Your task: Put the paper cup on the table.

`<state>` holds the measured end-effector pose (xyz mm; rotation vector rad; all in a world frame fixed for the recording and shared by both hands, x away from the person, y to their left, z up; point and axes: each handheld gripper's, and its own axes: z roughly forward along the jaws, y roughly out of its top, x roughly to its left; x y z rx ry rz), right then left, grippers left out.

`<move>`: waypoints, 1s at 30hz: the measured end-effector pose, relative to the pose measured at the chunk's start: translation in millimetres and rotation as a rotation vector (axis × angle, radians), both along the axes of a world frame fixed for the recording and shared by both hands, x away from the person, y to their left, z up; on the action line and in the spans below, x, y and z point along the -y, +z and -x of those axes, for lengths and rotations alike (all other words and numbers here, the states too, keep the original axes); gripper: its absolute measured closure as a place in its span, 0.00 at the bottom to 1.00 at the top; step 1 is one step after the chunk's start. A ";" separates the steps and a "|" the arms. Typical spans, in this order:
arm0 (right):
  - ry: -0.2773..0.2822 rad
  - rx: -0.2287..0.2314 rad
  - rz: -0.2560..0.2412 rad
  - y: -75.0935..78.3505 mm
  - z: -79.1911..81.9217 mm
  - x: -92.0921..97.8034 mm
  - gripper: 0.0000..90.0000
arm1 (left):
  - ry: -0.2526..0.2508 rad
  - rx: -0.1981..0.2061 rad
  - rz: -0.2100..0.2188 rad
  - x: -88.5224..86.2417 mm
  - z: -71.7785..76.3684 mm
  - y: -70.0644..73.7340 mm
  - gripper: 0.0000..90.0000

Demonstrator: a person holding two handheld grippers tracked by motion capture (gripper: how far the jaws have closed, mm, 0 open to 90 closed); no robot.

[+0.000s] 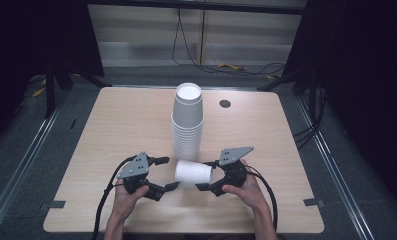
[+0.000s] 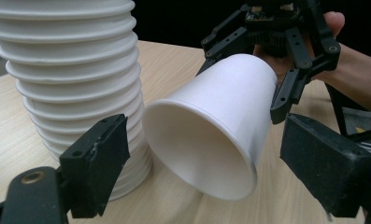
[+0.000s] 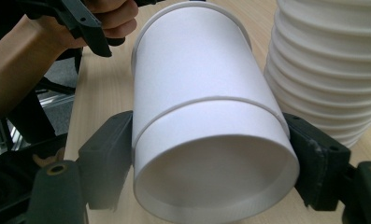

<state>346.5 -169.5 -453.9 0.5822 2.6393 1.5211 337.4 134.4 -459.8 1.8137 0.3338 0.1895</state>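
Cup (image 1: pixel 193 173) lies sideways at 6 o'clock of the stack (image 1: pixel 187 125) on the tabletop (image 1: pixel 111 130); our right tongs (image 1: pixel 208 175) grip its base, left tongs (image 1: pixel 166 173) gape at its mouth. Handover remains.

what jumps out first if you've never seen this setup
A tall stack of white paper cups stands upside down near the middle of the wooden table. Just in front of it, a single white cup lies on its side, its base end clamped in the right claw. Its open mouth faces the left claw, which is open beside the rim.
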 end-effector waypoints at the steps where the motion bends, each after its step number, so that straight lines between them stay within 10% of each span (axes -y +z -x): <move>1: -0.005 -0.003 -0.012 -1.6 0.5 0.5 0.26 | 0.001 -0.001 0.001 -0.5 0.2 -0.4 0.17; 30: -0.014 0.042 -0.199 -20.5 11.2 2.8 0.26 | -0.012 -0.062 0.060 0.0 1.2 -5.4 0.17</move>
